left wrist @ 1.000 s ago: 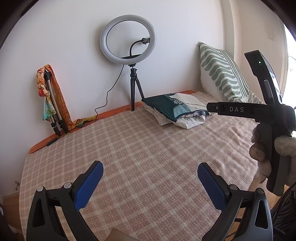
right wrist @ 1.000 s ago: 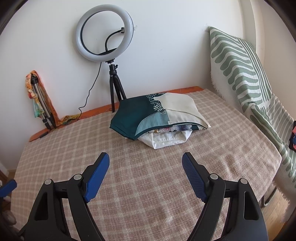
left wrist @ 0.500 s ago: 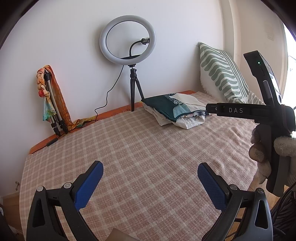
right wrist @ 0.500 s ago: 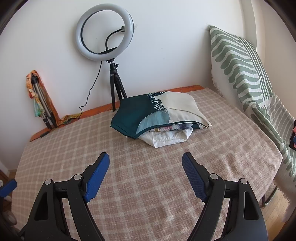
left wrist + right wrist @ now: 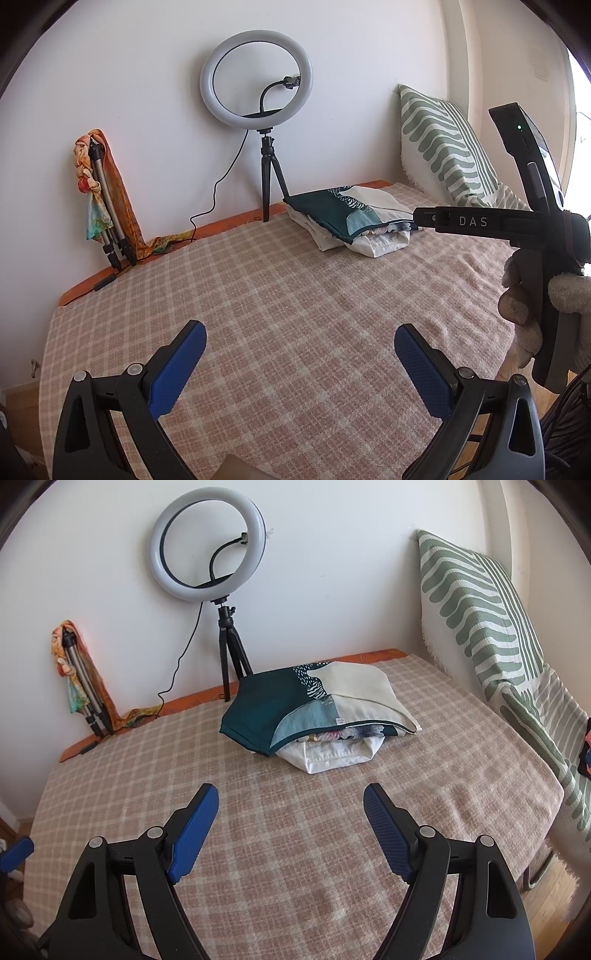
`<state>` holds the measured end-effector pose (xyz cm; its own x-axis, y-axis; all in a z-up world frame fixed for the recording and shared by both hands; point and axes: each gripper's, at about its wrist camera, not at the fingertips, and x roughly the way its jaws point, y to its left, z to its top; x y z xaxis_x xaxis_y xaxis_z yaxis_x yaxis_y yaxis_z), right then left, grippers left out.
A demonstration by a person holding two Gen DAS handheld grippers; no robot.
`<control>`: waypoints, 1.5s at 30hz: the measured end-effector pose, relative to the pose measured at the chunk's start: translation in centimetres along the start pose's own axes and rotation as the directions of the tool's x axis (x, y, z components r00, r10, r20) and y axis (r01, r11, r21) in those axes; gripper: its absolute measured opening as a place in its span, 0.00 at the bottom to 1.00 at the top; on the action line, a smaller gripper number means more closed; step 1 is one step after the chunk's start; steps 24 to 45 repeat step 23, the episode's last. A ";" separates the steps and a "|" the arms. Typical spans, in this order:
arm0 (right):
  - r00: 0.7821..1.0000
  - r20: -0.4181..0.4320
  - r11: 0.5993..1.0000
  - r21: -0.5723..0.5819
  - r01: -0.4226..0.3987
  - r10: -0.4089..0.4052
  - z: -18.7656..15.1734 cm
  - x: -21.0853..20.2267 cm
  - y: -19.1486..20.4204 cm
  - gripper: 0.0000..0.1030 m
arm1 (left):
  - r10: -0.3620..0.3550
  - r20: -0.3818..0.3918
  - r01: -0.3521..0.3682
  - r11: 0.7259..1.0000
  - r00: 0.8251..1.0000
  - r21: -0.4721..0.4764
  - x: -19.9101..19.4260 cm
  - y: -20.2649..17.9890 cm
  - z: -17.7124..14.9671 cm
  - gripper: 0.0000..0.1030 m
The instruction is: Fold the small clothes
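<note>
From the left wrist view, we are holding the left claw (image 5: pixel 300 347) wide open and empty over the checked bed cover (image 5: pixel 280 295), with the pile of clothes (image 5: pixel 351 221) lying far ahead near the ring light (image 5: pixel 256 79). From the right wrist view, we are holding the right claw (image 5: pixel 290 810) equally spread with nothing in it, the pile of clothes (image 5: pixel 317 716) sitting just beyond its tips.

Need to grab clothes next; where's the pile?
In the right wrist view, the pile of clothes lies centre, far across the checked bedspread, right of the ring light tripod.
</note>
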<state>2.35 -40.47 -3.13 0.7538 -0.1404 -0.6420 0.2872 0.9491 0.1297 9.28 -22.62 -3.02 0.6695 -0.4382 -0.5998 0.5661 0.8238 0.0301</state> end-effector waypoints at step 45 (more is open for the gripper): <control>1.000 -0.002 1.000 -0.009 -0.015 0.015 0.0 0.1 0.1 0.79 | 0.032 0.010 -0.032 0.999 0.999 0.022 -0.1 -0.1 -0.3 1.00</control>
